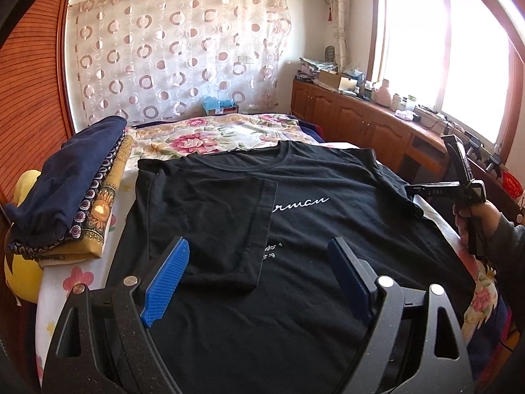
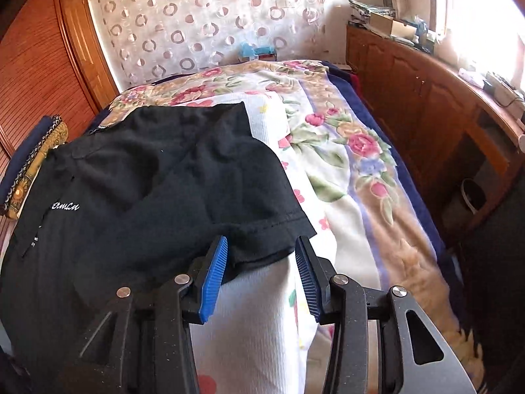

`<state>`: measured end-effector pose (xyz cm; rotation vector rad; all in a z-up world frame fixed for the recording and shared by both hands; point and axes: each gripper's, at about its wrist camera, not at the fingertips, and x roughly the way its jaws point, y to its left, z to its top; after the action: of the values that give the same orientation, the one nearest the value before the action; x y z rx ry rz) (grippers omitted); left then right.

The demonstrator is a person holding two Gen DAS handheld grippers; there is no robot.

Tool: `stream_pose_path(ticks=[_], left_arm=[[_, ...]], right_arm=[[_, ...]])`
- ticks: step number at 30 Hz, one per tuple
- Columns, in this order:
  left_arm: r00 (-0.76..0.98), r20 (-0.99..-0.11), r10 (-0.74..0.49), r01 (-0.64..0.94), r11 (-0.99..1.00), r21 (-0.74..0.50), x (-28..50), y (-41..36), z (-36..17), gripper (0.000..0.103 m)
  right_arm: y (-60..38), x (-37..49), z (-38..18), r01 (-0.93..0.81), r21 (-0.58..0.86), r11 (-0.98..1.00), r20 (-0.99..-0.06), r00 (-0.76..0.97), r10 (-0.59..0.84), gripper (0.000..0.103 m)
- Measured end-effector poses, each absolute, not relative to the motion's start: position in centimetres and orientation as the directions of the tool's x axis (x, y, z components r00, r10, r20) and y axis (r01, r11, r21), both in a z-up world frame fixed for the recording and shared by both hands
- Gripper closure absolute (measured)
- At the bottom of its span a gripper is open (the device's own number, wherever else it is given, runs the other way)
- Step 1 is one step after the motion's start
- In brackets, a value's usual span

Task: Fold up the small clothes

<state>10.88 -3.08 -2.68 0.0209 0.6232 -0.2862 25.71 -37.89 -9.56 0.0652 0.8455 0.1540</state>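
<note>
Lying spread on the bed point(image 2: 341, 177), the black T-shirt point(image 1: 295, 229) was seen with its unfolded sleeve point(image 2: 262, 226) just ahead of the right gripper point(image 2: 261, 259), hem running crosswise between jaws held partly apart, nothing pinched. That gripper was judged nearer; the left gripper point(image 1: 259, 262), spread wide and empty, hovered over the shirt's middle.

A home bedroom: floral-covered bed point(image 2: 354, 151), wooden cabinets point(image 1: 357, 121), patterned curtain point(image 1: 170, 49).

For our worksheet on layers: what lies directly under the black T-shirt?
Under the black T-shirt lies a white ribbed cloth with flower prints, over a floral blanket. Whatever sits beneath the shirt's middle is covered.
</note>
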Motion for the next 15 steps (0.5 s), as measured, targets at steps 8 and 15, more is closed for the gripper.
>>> stream_pose_path(ticks=[8,15], left_arm=[[0.777,-0.580,-0.244,0.257,0.964,-0.060,11.1,-2.7,-2.9,0.016],[0.774,-0.590,-0.228,0.227,0.971,-0.078,11.5,-1.7,-3.7,0.016]], right_arm=[[-37.0,25.8,-8.5,-0.150,-0.015,0.989,-0.707,0.700,0.096,0.100],[-31.1,25.4,-4.1,-0.280,-0.012,0.960,-0.626,0.750,0.211,0.100]])
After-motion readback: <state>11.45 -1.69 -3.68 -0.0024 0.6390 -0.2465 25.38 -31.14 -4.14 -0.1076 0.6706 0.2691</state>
